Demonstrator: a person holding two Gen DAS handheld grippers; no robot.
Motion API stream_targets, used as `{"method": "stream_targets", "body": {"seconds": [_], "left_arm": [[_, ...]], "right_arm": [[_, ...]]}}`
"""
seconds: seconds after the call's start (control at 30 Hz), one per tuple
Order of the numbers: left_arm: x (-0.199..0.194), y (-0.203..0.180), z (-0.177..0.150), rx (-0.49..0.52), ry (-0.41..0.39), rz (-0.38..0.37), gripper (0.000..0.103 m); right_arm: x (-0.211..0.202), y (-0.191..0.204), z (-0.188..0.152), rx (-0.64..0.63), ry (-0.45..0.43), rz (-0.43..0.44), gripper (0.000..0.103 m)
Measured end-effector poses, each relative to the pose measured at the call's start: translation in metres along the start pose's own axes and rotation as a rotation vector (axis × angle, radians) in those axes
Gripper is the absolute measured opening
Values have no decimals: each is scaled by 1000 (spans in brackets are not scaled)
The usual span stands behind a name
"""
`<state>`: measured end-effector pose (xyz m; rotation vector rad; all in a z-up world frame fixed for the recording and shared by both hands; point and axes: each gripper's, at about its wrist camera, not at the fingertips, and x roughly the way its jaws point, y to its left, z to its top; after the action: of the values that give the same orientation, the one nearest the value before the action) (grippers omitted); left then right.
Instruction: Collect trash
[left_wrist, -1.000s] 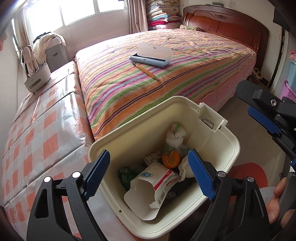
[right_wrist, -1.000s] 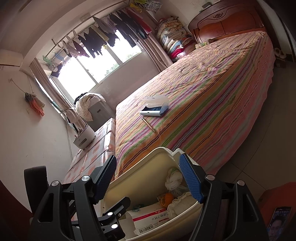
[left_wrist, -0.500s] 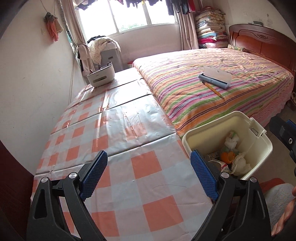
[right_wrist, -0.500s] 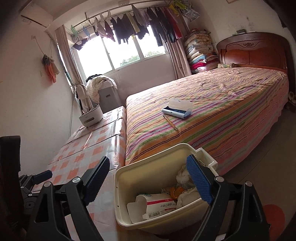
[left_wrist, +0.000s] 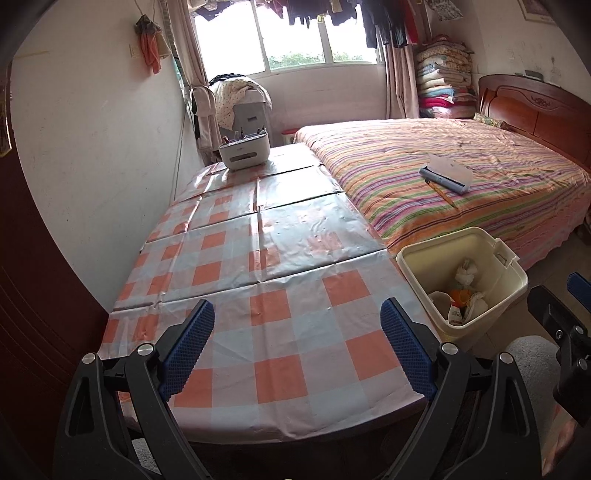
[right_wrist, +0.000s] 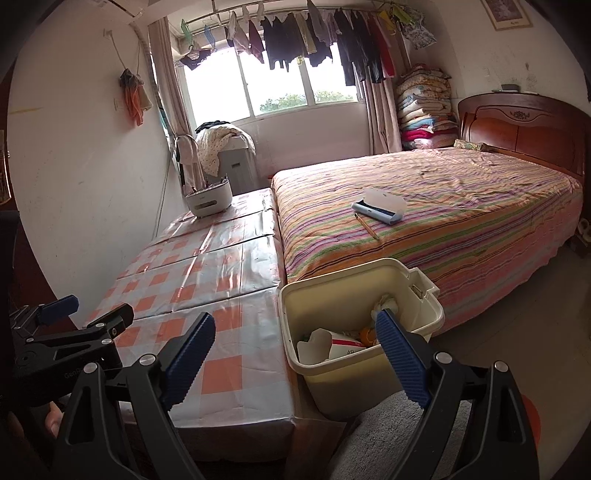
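Left wrist view: bed (left_wrist: 461, 177) with a striped cover fills the right of the room, wooden headboard at the far end, window (left_wrist: 291, 40) behind with clothes hung across it. Table (left_wrist: 236, 258) under an orange-and-white checked cloth runs along the left wall, its long side touching the bed.

Bin (left_wrist: 461, 280), cream plastic, stands upright on the floor at the table's near right corner, just beside the bed's edge. Mouth faces up; long axis runs roughly from the table toward the floor space on the right, latch end away from the table. Trash inside: a white carton, crumpled paper, something orange.

White caddy (left_wrist: 243, 151) at the table's far end. Pencil case (left_wrist: 445, 173) and pencil (left_wrist: 441, 194) lie on the bed.

Left gripper (left_wrist: 297, 350): fingers spread wide, nothing between them, over the table's near end. Right gripper (right_wrist: 295, 362): jaws have just been opening, now spread wide and empty; the bin's near rim shows behind the gap.

Versus one second ago: the left gripper was over the bin's mouth and now looks across the table, with the bin off to the right. The right view was tilted and now sits level. Bin contents look unchanged.
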<state>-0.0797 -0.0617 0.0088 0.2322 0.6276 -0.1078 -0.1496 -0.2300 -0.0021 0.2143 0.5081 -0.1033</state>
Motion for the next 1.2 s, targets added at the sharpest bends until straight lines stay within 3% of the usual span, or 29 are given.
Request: {"method": "stream_targets", "body": {"seconds": [0.27, 0.33, 0.53, 0.77, 0.97, 1.2], "left_arm": [[-17, 6, -1, -23, -27, 32, 90], [-18, 7, -1, -34, -28, 41, 97], [-17, 2, -2, -40, -20, 50, 97], [-5, -7, 3, 13, -7, 34, 97], [14, -10, 10, 18, 32, -45, 97], [35, -7, 17, 8, 62, -47, 97]], "right_arm": [[-6, 1, 3, -6, -10, 21, 86], [-3, 0, 3, -10, 1, 34, 86], [2, -5, 2, -24, 9, 44, 86], [12, -12, 2, 15, 17, 17, 86], [21, -17, 7, 34, 23, -25, 86], [39, -16, 14, 39, 36, -41, 86]]}}
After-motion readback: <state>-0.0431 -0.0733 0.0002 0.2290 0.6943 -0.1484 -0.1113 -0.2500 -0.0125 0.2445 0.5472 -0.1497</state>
